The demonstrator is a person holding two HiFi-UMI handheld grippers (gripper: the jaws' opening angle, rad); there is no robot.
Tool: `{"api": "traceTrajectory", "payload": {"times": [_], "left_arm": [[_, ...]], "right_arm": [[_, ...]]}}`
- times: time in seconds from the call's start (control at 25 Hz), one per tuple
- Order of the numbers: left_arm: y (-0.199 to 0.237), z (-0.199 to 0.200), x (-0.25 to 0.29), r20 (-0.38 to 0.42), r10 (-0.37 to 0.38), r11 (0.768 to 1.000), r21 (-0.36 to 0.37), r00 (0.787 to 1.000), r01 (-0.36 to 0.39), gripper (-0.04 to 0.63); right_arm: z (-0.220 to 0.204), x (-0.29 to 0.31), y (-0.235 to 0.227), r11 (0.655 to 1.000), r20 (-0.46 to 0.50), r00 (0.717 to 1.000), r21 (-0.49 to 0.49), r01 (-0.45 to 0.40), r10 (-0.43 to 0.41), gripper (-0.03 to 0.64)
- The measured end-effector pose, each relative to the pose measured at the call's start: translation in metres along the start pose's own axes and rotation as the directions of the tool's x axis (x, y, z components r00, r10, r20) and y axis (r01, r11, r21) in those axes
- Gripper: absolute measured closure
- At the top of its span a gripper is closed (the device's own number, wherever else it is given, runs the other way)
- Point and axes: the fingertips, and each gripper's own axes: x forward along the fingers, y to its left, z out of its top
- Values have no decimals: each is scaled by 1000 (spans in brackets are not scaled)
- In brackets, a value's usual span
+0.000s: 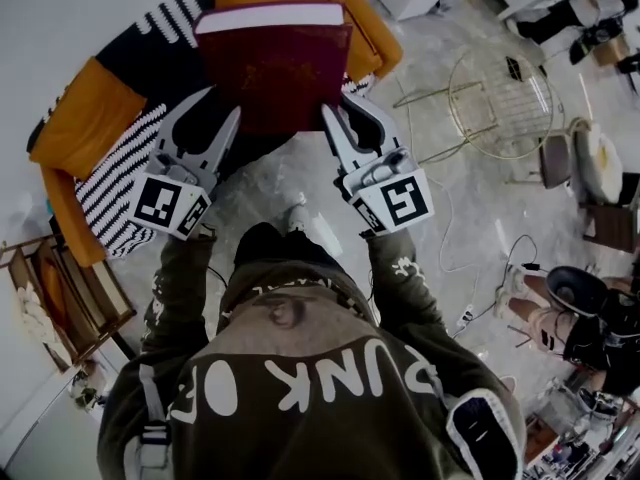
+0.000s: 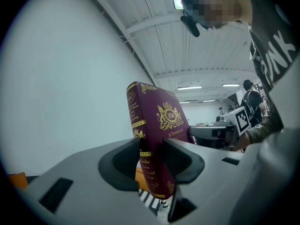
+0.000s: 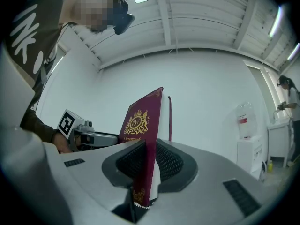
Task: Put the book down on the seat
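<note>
A thick maroon book with gold print hangs in the air over the orange armchair, held between both grippers. My left gripper is shut on its left edge, and the left gripper view shows the spine pinched between the jaws. At the book's right edge my right gripper is shut on the cover. The seat, under a black-and-white patterned throw, lies directly below the book and is partly hidden by it.
A wire-frame chair stands on the concrete floor to the right. A wooden shelf sits at the lower left. A seated person's legs and cables lie at the right edge.
</note>
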Motion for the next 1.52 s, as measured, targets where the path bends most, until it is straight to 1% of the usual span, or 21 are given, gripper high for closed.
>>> {"api": "traceTrajectory", "payload": {"times": [0.16, 0.28, 0.52, 0.76, 0.92, 1.04, 1.2, 1.32, 1.52], "left_arm": [[22, -20, 25, -33, 5, 1000, -21, 999, -6, 457], [43, -41, 47, -56, 4, 999, -41, 998, -7, 457], [99, -88, 86, -75, -5, 996, -84, 997, -1, 457], [147, -148, 125, -106, -13, 987, -161, 994, -4, 457], [175, -203, 159, -140, -17, 980, -199, 990, -11, 457], [189, -255, 178, -180, -27, 973, -228, 983, -15, 457], [205, -333, 186, -244, -31, 967, -253, 969, -33, 457], [208, -390, 192, -287, -42, 962, -270, 957, -39, 457], [218, -473, 192, -349, -56, 952, -300, 935, -55, 457]], "right_arm": [[-21, 23, -22, 1000, -28, 1000, 28, -7, 7, 543], [-45, 45, -41, 999, -55, 998, 49, -3, 6, 543], [-94, 100, -72, 997, -102, 995, 73, 17, -9, 543], [-151, 151, -107, 993, -162, 986, 105, 49, -32, 541], [-207, 178, -136, 990, -213, 977, 129, 58, -30, 541], [-259, 191, -153, 985, -258, 966, 155, 70, -28, 541], [-339, 204, -159, 976, -318, 948, 203, 86, -17, 541], [-396, 205, -163, 965, -360, 933, 239, 108, -15, 540], [-477, 213, -163, 952, -417, 909, 276, 129, -2, 540]]}}
